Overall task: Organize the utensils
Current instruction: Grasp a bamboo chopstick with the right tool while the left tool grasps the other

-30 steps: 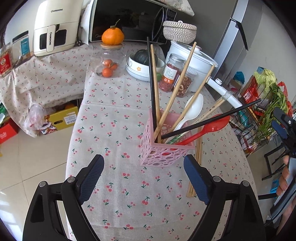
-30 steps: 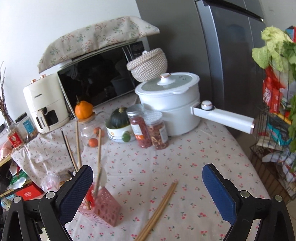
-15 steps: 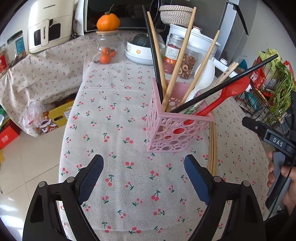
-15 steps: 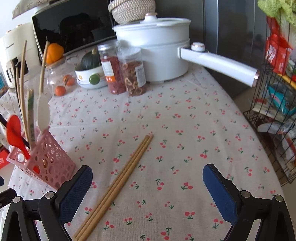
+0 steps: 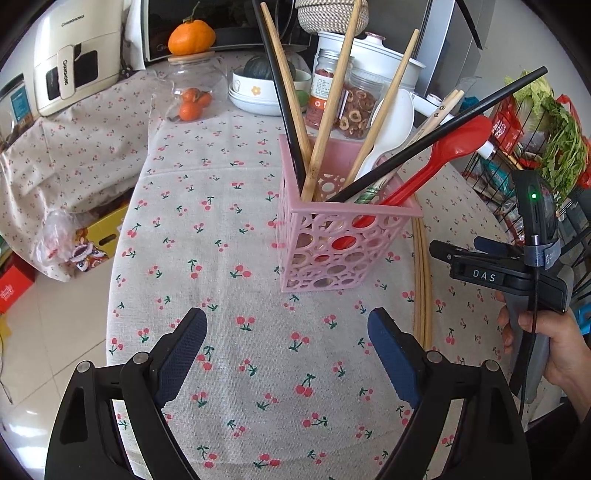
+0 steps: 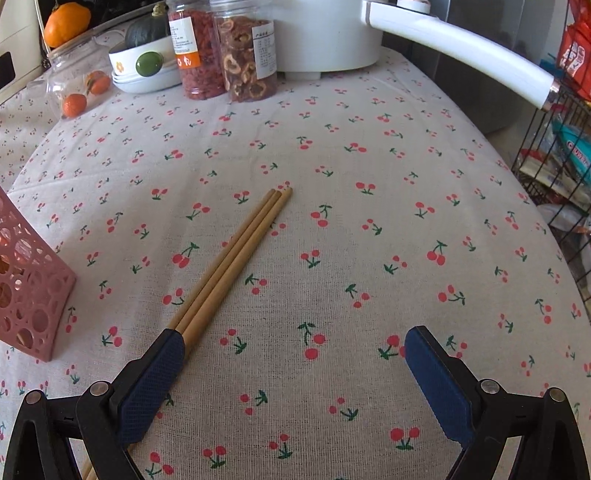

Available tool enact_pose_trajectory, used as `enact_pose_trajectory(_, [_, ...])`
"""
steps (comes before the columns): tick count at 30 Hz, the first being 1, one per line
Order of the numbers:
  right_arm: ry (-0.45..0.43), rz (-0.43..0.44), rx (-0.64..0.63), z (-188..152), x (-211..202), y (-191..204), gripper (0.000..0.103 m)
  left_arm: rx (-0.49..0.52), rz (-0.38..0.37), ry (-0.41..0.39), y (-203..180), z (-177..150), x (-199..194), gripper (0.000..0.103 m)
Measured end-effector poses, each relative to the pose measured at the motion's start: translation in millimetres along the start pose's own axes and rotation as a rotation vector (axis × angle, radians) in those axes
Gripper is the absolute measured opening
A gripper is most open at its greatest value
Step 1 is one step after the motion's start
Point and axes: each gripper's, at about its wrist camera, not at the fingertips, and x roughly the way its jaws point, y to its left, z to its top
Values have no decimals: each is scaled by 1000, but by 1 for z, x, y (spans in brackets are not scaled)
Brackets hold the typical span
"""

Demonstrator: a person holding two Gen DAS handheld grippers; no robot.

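Cherry-cloth desk [image 6: 369,240]: right hand-held gripper [image 6: 295,373] wide, empty; centre jaws over chopsticks [image 6: 236,254] before closing; left hand-held gripper [image 5: 288,354] wide, empty.

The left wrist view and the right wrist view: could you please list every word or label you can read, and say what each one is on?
"CHANGHONG": white appliance, on its top and on its handle.
"DAS": right gripper.
Labels on the goji jar and the dried-slice jar: too small to read.
Microwave badge and snack packets in the wire rack: not readable.

Both wrist views, angled down, tablecloth [image 5: 229,258] shared
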Motion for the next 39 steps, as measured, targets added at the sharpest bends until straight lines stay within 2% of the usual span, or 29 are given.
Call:
enact_pose_trajectory(11, [30, 4, 7, 2, 5, 6, 99, 10, -4, 3, -2, -3, -3, 91])
enact_pose_trajectory(18, [71, -30, 44, 4, 7, 0, 99, 9, -6, 7, -1, -3, -3, 91])
enact_pose_trajectory(21, [120, -83, 54, 4, 13, -2, 99, 8, -9, 9, -2, -3, -3, 91])
enact_pose_trajectory(30, [118, 1, 164, 13, 11, -5, 99, 8, -13, 10, -1, -3, -3, 91])
enact_pose_trajectory(39, [121, -37, 115, 11, 15, 8, 99, 5, -16, 9, 0, -2, -4, 91])
